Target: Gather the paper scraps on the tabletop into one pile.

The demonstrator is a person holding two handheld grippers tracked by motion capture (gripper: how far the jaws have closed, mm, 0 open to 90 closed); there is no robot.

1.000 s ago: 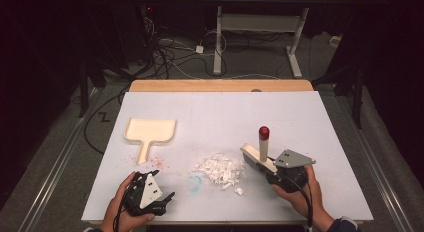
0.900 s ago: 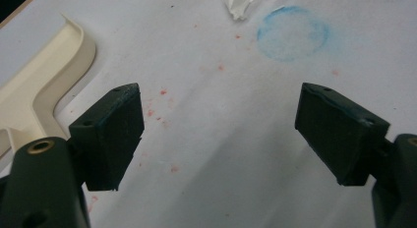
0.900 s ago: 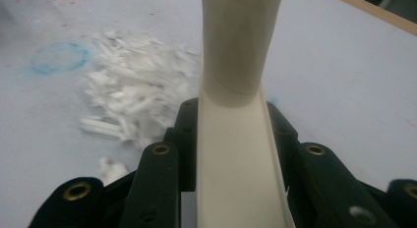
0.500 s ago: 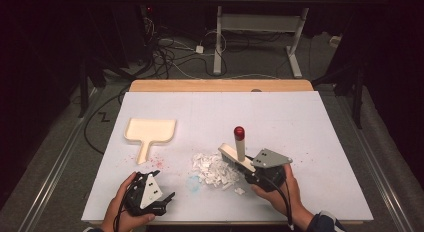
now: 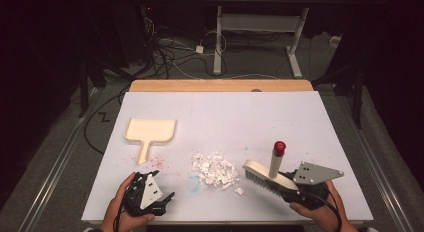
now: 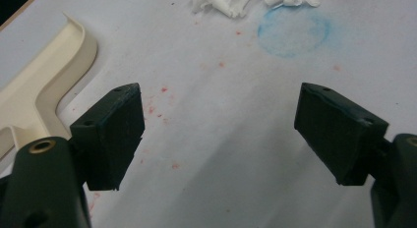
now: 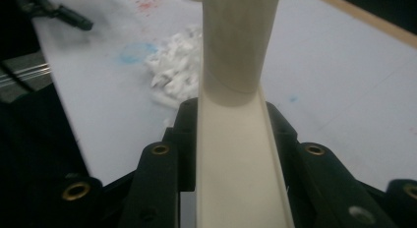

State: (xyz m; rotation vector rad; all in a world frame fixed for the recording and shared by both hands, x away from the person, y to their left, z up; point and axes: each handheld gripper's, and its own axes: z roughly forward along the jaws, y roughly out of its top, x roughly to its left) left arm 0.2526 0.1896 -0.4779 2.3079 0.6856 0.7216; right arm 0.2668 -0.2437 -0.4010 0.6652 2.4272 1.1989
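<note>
A cream hand brush (image 5: 263, 175) with an upright, red-capped handle (image 5: 278, 148) stands bristles-down on the white table (image 5: 225, 117), just right of a pile of white paper scraps (image 5: 215, 169). My right gripper (image 5: 289, 189) is shut on the brush's back end. In the right gripper view the brush body (image 7: 236, 159) runs up between the jaws, with the scraps (image 7: 174, 71) beyond. A cream dustpan (image 5: 150, 132) lies flat at the left. My left gripper (image 5: 161, 199) rests near the front edge, below the dustpan. It stands open (image 6: 219, 134) over bare table, with the dustpan (image 6: 44, 85) at its left.
Red specks (image 5: 157, 162) and a faint blue ring stain (image 6: 294, 31) mark the table near the pile. One stray scrap (image 5: 239, 191) lies apart, in front of the brush. A wooden strip (image 5: 220, 85) borders the far edge. Cables and desk legs stand on the floor beyond.
The right gripper swept the brush left against the scrap pile, then drew it back right and nearer the person. The left gripper has not moved.
</note>
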